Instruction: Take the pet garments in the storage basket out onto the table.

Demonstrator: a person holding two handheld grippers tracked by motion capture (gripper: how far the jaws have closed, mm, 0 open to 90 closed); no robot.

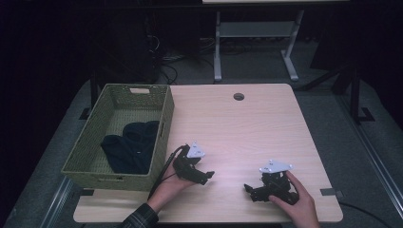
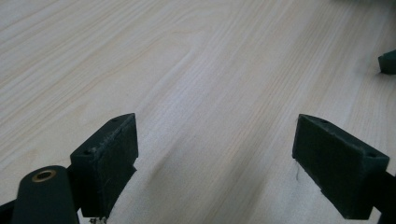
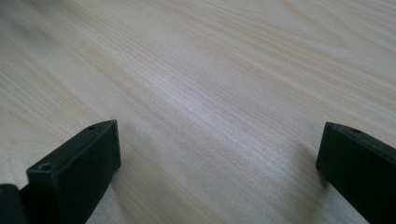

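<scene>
In the high view my left gripper rests low over the light wooden table, held by a hand right of the basket. It stands open, and its own view has bare wood between the wide-apart jaws. My right gripper sits near the table's front right, held by the other hand, pointing left. It is open too, with nothing between its jaws. A green woven basket at the table's left holds a dark blue garment.
A round cable hole lies near the table's far edge. A tip of the other gripper shows at the right edge of the left gripper view. Beyond the table stand a white table frame and cables on the grey floor.
</scene>
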